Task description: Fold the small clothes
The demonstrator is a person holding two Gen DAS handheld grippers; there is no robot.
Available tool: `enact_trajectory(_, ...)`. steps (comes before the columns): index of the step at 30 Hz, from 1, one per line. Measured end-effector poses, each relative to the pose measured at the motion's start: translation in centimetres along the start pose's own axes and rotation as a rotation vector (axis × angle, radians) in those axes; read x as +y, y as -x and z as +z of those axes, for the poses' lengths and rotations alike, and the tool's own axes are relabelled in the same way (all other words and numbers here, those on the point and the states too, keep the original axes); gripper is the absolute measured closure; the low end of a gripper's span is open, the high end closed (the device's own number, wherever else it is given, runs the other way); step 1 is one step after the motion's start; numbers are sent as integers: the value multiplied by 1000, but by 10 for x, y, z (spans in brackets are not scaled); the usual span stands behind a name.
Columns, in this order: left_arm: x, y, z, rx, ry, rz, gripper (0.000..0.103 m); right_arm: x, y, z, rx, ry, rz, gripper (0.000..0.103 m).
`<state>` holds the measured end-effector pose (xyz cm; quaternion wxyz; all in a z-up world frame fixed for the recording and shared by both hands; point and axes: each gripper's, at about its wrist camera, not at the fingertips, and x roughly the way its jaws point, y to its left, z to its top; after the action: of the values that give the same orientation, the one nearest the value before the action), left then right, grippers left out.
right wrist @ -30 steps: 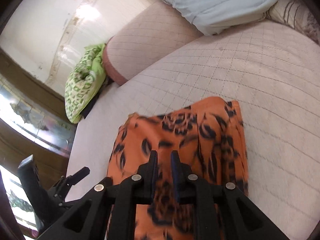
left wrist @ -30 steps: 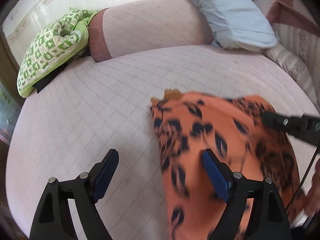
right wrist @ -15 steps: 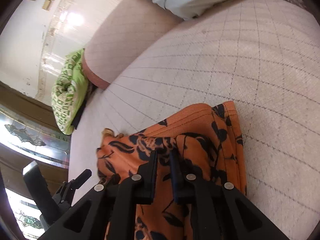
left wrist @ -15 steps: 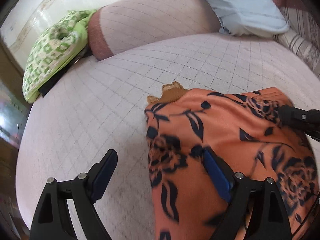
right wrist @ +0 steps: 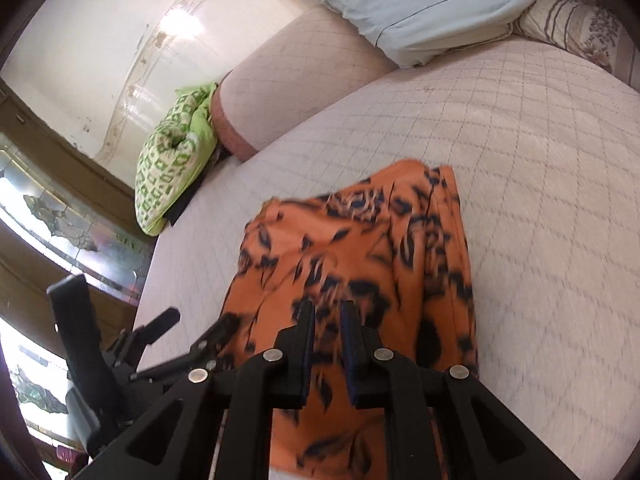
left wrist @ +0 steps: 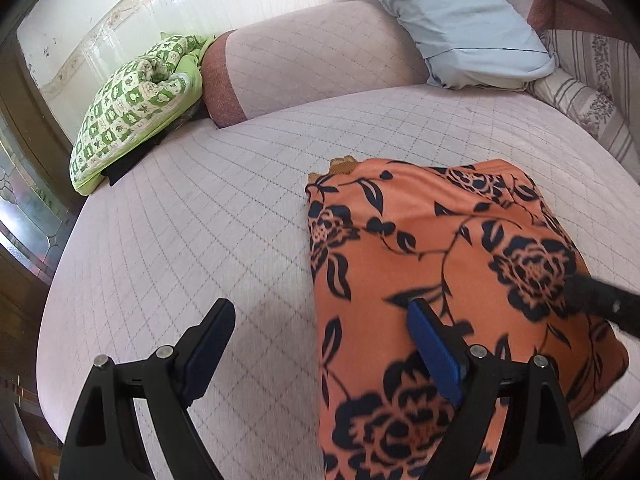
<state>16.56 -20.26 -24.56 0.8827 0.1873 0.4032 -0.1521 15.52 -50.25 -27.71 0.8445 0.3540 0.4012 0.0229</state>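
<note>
Green quilt (left wrist: 132,112): checked print, puffy, rolled, at the mattress's far left corner, resting on something dark.

Bolster (left wrist: 312,64): pale pink, quilted, with a darker end band, along the far edge.

Mattress (left wrist: 180,232): pale pink cover, stitched in a diamond grid.

My left gripper (left wrist: 320,356): black frame, blue pads, fingers spread wide. Left finger (left wrist: 208,344) over bare mattress, right finger (left wrist: 436,356) over the cloth.

Cloth (left wrist: 432,248): orange, soft knit, dark floral print, folded flat into a rough rectangle, near the mattress's near right edge. A tan scrap peeks out at its far left corner.

My right gripper (right wrist: 326,344): fingers nearly together above the cloth. Whether they pinch fabric, I cannot tell.

Blue pillow (left wrist: 452,20): smooth, at the far right corner, with a striped pillow (left wrist: 580,96) beside it.
</note>
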Motion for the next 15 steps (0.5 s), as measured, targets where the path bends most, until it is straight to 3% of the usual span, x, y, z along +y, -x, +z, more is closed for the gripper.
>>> enact_trajectory(7,4,5,-18,9,5,-15,15,-6,-3,-29,74,-34,-67,88)
enact_trajectory(15,6,3,-30,15,19,-35,15,-17,-15,-35,103,-49,-53,88)
